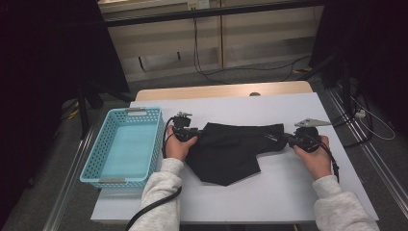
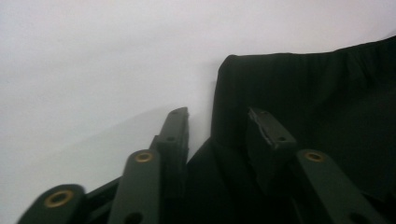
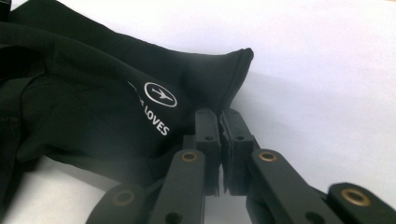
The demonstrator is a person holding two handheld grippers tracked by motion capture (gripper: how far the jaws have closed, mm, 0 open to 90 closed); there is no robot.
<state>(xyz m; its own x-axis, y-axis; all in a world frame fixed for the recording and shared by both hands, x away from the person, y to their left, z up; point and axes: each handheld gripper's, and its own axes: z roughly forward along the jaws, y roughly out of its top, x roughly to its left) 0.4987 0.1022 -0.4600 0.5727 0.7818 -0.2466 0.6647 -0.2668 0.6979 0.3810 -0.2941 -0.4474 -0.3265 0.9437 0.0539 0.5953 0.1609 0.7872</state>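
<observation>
a black cloth [image 1: 230, 150] lies crumpled across the middle of a white table [image 1: 269, 192], stretched between two grippers. the left gripper [image 1: 192, 133] is at the cloth's left end, held in the left hand [image 1: 177, 146]. in the left gripper view its jaws stand apart over a rounded corner of the cloth [image 2: 299, 116]; one jaw is over bare table, the other over the fabric, and neither pad presses on it. the right gripper [image 1: 284, 138] is at the cloth's right end, in the right hand [image 1: 315, 156]. in the right gripper view its jaws are closed together, pinching the cloth's edge [image 3: 224, 79] just below a hemmed corner, near white lettering and a round logo.

a blue basket [image 1: 91, 159] sits at the table's left edge, just beside the left hand, its near end at the front edge. the cloth's lower point hangs toward the front, well short of the edge. bare table lies open in front of the cloth, behind it, and to the right of the right hand up to the right edge.
</observation>
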